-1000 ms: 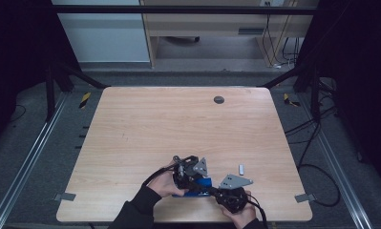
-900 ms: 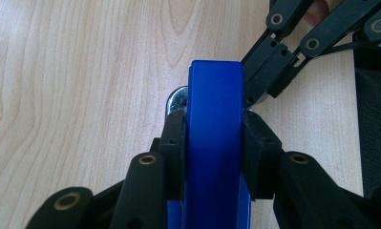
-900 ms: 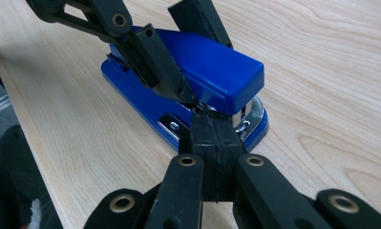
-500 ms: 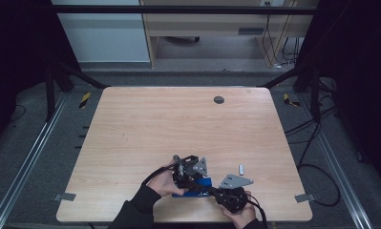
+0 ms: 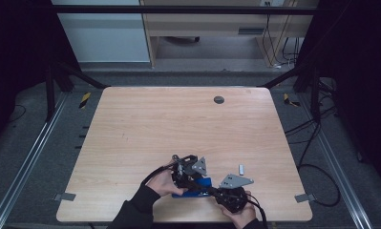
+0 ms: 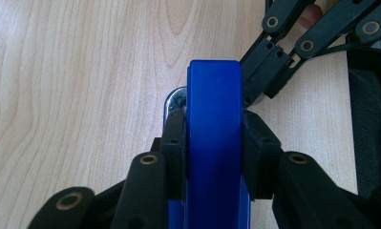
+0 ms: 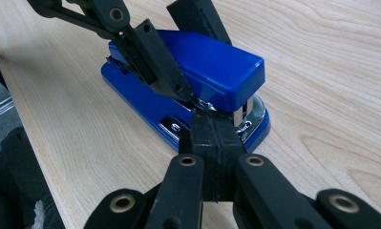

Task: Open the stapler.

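Wooden table (image 5: pixel 154 129), seen from above: near its front edge a blue stapler (image 5: pixel 200 183) lies between the left gripper (image 5: pixel 181 174) and right gripper (image 5: pixel 216 192). Left gripper view: both pads (image 6: pixel 257 143) pinch the stapler's sides. Right gripper view: jaws pressed together, seemingly touching the stapler's metal mouth.

Left gripper (image 6: pixel 212 143) jaws partly spread, clamping; right gripper (image 7: pixel 216 129) jaws seemingly pressed together.
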{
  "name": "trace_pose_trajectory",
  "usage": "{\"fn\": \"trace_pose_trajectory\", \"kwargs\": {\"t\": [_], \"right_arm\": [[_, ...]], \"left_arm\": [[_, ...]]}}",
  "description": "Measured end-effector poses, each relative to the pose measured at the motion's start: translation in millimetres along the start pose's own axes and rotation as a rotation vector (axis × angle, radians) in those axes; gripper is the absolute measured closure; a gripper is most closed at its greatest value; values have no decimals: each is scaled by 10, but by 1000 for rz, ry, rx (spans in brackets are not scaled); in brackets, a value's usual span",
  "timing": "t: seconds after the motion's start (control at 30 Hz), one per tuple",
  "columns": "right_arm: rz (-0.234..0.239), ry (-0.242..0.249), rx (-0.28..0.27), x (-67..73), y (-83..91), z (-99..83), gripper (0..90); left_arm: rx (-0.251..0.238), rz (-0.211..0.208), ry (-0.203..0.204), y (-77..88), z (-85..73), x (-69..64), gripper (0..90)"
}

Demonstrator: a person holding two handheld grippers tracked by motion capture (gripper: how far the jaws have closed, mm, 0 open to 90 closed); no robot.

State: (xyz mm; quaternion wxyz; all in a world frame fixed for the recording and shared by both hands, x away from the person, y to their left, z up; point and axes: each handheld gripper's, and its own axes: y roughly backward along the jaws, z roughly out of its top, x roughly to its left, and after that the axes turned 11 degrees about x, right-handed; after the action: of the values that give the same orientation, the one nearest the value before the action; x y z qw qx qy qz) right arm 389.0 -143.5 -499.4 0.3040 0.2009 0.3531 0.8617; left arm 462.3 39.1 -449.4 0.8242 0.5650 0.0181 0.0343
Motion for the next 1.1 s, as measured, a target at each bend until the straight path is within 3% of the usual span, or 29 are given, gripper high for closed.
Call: {"fn": "trace_pose_trajectory", "kwargs": {"t": [0.23,0.27,0.3,0.33,0.4,0.5,0.6,1.1], "right_arm": [[5,3,1,-3,-1,1,900],[4,6,1,-4,-2,2,900],[7,3,0,-10,2,1,900],[7,-6,-3,-14,9,5,900],[21,-24,-15,-37,-6,7,900],[-6,18,1,9,-17,22,900],[3,15,1,6,-20,20,900],[6,28,4,-7,-24,37,900]], "left_arm": [[-13,-1,6,21,-8,-1,664],[-56,-14,15,113,-42,20,664],[-128,-33,31,242,-98,48,664],[-152,-27,33,354,-132,54,665],[-100,12,20,403,-109,-12,664],[-57,25,16,297,-107,-22,663],[-106,15,29,260,-165,-9,662],[-122,40,28,241,-185,-43,660]]}}
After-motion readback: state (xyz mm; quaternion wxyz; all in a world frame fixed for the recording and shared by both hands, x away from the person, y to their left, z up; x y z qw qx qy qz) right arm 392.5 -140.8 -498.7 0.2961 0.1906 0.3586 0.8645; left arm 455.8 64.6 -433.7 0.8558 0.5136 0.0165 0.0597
